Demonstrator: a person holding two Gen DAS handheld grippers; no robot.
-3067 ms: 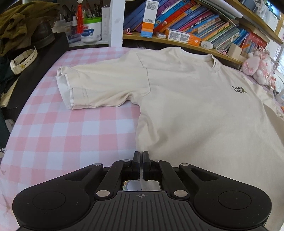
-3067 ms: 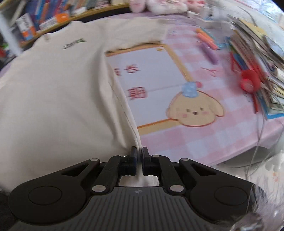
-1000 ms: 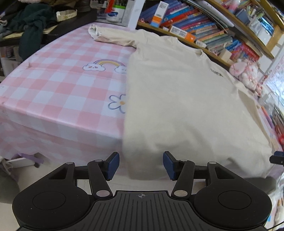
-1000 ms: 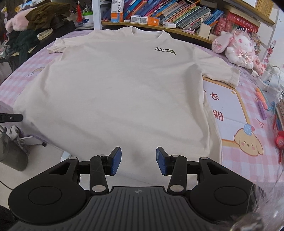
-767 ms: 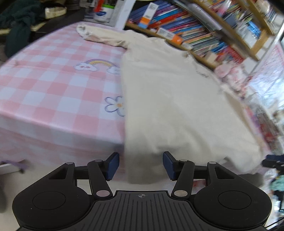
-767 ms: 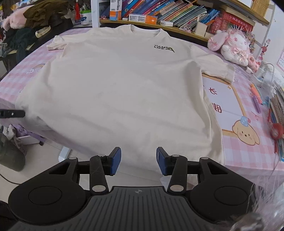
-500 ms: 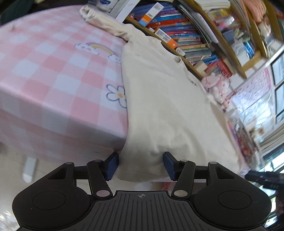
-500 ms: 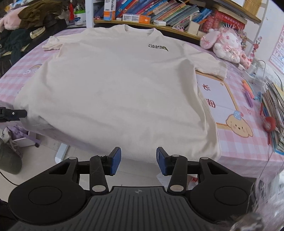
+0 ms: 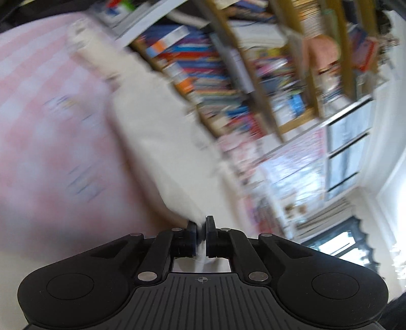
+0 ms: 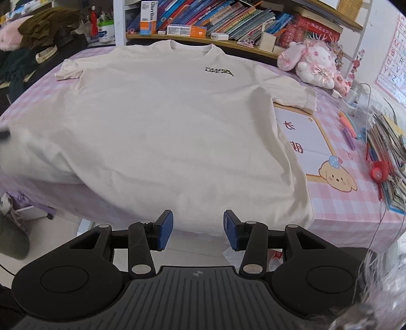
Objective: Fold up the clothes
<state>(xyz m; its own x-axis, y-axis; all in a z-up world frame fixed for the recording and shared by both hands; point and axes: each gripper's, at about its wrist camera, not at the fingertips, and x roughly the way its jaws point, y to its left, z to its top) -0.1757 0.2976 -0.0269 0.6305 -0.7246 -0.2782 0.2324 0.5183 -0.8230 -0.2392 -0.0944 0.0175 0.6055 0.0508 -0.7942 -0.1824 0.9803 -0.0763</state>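
Note:
A cream T-shirt (image 10: 162,121) lies face up on the pink checked table (image 10: 350,208), collar toward the bookshelf, hem hanging over the near edge. In the blurred, tilted left wrist view my left gripper (image 9: 200,226) is shut on the hem corner of the T-shirt (image 9: 165,137), and cloth shows between its fingers. In the right wrist view my right gripper (image 10: 198,223) stands open just off the table's near edge, facing the middle of the hem, with nothing between its blue pads (image 10: 165,223). The shirt's left hem corner looks lifted and blurred there.
A bookshelf (image 10: 228,17) runs behind the table. A pink plush toy (image 10: 312,63) sits at the back right. Pens, a red round object (image 10: 379,171) and stacked books (image 10: 388,152) crowd the right edge. Dark clothes (image 10: 30,40) are piled at the left. The floor lies below the near edge.
My left gripper has shut on the shirt's hem corner and swung, tilting its view sharply. The right gripper stays open and has backed off a little from the hem.

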